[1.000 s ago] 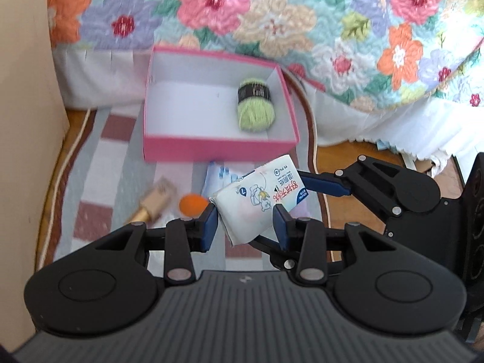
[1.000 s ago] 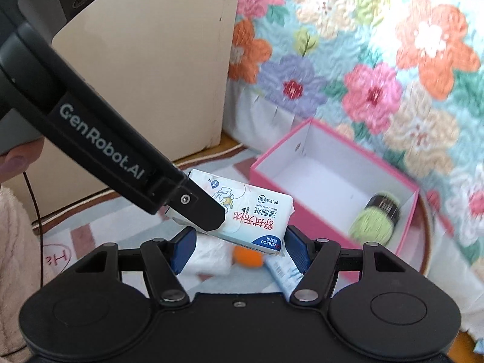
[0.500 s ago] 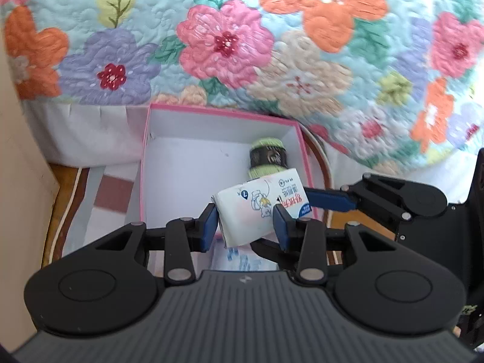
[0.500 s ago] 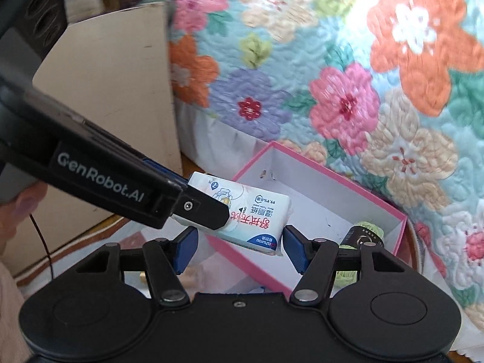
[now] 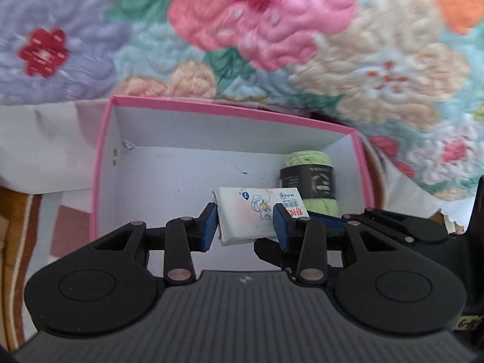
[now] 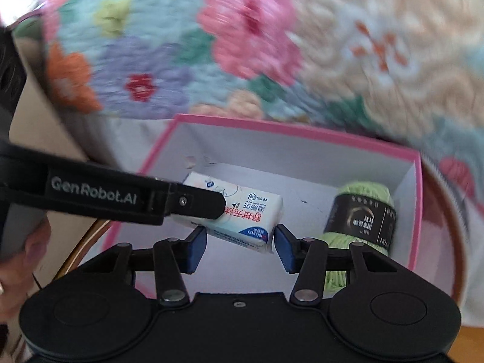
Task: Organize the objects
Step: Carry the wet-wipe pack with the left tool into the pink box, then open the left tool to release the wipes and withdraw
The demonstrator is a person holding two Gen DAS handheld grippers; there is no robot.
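A white tissue pack point(image 5: 251, 214) with red and blue print hangs over the floor of the pink box point(image 5: 230, 110). My left gripper point(image 5: 245, 224) is shut on it, a blue pad on each side. In the right wrist view the same pack point(image 6: 242, 214) lies between the jaws of my right gripper point(image 6: 240, 245), which are closing around its near end. The right pad is at the pack's corner and the left pad is just short of it. A green yarn ball point(image 6: 360, 211) with a black band lies in the box's right corner, beside the pack.
A floral quilt point(image 5: 266, 18) hangs right behind the box, with a white bed skirt point(image 5: 45, 151) below it. A beige board point(image 6: 36, 121) stands to the left. A person's hand point(image 6: 18, 266) holds the left gripper. A striped rug point(image 5: 72, 220) lies under the box.
Both grippers carried the tissue pack forward and down, from in front of the box to inside its walls. The right gripper's jaws narrowed around the pack and its view rolled.
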